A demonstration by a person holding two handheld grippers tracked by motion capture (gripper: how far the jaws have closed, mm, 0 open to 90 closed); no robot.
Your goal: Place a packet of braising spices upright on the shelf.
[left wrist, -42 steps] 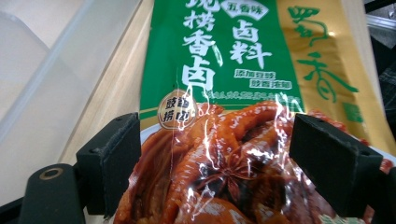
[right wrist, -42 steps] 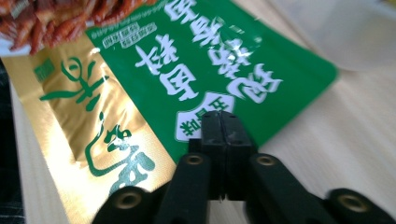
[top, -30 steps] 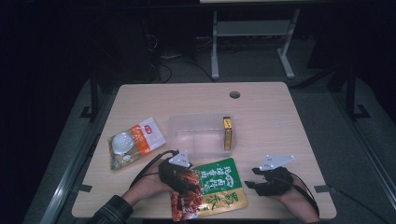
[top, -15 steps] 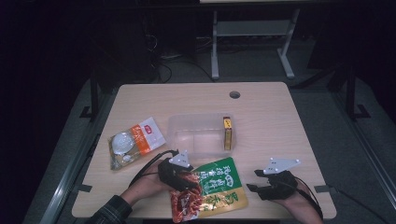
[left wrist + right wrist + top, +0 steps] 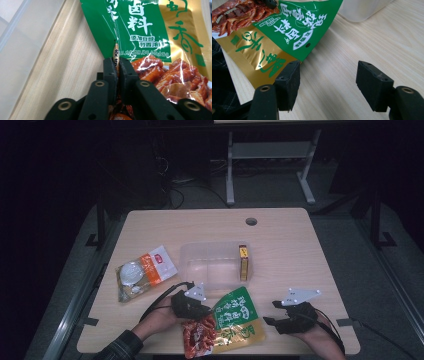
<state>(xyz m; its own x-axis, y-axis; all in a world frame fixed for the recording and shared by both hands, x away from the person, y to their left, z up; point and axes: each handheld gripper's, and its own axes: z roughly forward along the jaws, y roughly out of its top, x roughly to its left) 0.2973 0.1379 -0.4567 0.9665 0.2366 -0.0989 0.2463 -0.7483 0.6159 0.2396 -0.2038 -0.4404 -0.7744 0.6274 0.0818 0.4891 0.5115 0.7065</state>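
Note:
A green, gold and red snack bag [image 5: 235, 320] lies flat at the table's front edge. My left gripper [image 5: 204, 312] sits at its left side. In the left gripper view the jaws have just been closing, and the left gripper [image 5: 117, 63] is shut on a thin fold of the snack bag [image 5: 140, 25]. My right gripper [image 5: 271, 312] rests to the right of the bag. Its jaws have just been opening; the right gripper [image 5: 328, 72] stands open over bare wood with nothing between its fingers. The snack bag [image 5: 287, 27] lies just beyond its left jaw.
A clear plastic container [image 5: 200, 247] stands mid-table behind the bag, with a yellow box [image 5: 243, 262] upright along its right wall. A white and orange packet [image 5: 145, 272] lies to its left. A cable hole [image 5: 251, 221] is at the back of the table.
In the high view the left hand has crept slightly toward the bag's left edge. The bag and the right hand stay about where they were.

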